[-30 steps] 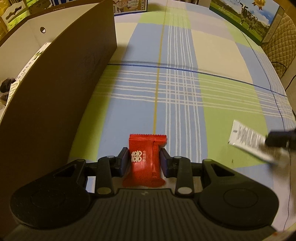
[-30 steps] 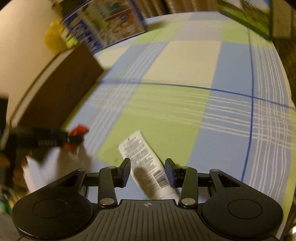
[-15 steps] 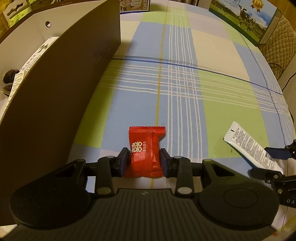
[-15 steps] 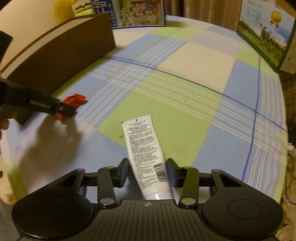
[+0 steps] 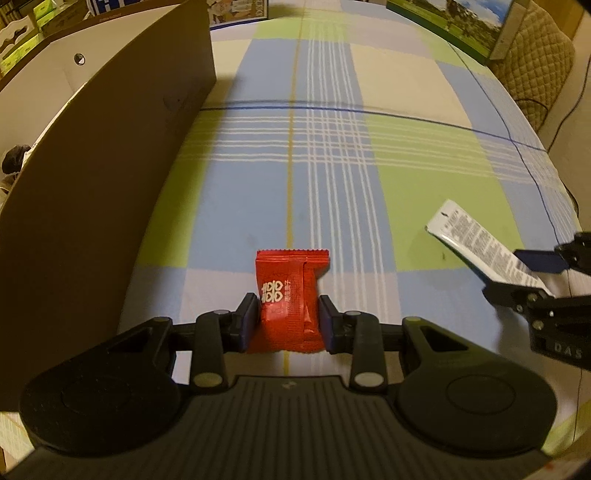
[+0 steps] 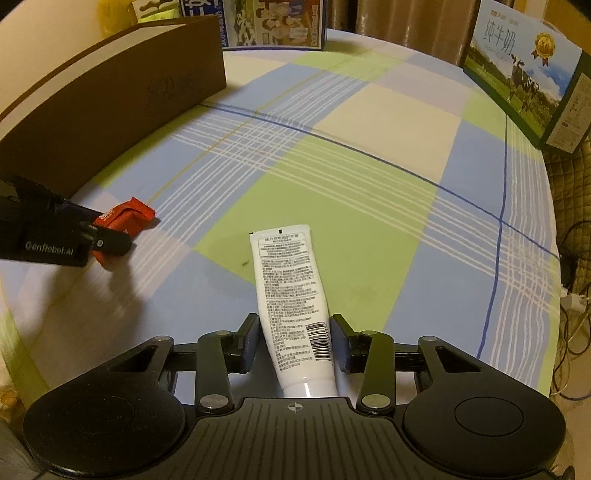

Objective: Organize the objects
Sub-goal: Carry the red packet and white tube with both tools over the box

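Cardboard box [image 5: 110,177] sits far left on the plaid surface [image 5: 369,166], its tall brown wall running along the left gripper's side and blocking that flank; some items inside it, too hidden to identify. Left gripper [image 5: 287,321] has its fingers clamped on a red snack packet [image 5: 290,295], low over the cloth, just beside the box wall. Right of it, well apart from the packet, right gripper [image 6: 294,341] has its fingers closed on a white tube [image 6: 291,295], crimped end pointing forward, cap end back toward the gripper body. Printed cartons [image 6: 273,22] line the far edge; milk carton [image 6: 524,74] stands at far right. Open cloth ahead of both grippers.
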Tool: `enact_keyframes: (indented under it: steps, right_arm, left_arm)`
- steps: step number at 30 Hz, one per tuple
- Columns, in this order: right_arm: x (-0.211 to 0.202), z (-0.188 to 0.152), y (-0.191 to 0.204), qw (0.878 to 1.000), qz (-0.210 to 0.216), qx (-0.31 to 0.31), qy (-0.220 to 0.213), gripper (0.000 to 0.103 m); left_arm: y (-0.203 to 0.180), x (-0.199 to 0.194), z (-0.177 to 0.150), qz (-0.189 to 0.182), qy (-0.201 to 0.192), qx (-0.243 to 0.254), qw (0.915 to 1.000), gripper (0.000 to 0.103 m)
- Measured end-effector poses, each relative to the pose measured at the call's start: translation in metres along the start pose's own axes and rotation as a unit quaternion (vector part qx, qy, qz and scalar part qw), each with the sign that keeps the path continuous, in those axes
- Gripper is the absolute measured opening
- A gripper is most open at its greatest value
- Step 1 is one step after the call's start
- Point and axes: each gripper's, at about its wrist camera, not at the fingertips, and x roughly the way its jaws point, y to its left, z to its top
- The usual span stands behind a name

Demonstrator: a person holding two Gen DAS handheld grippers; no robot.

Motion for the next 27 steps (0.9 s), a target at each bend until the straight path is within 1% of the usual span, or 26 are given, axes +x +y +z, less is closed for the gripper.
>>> enact_keyframes:
  steps: [5,10,22,27]
  right_arm:
    - [0.0010,0.0017,0.0004,1.000,0.000,0.014,0.004,0.039]
    - [0.0039,0.0034,0.0036,1.000,-0.009,0.013,0.003,0.039]
    - [0.0026,0.0012,0.0041,1.000,-0.009,0.018,-0.003,0.038]
    - [0.0005,-0.0001,-0.0012,0.999,-0.001,0.042,-0.009,0.037]
  left_arm:
    - [-0.0001,-0.0033,-0.0056,-0.005,0.001,0.006,1.0000,0.029]
    - [-0.0003,-0.0042,-0.0060,-0.005,0.000,0.013,0.9999,0.030]
    - [-0.0020,-0.0049,-0.0067,-0.005,-0.001,0.020,0.9998,0.030]
    - [-0.0024,-0.0062,-0.0077,-0.007,-0.001,0.021,0.9998,0.028]
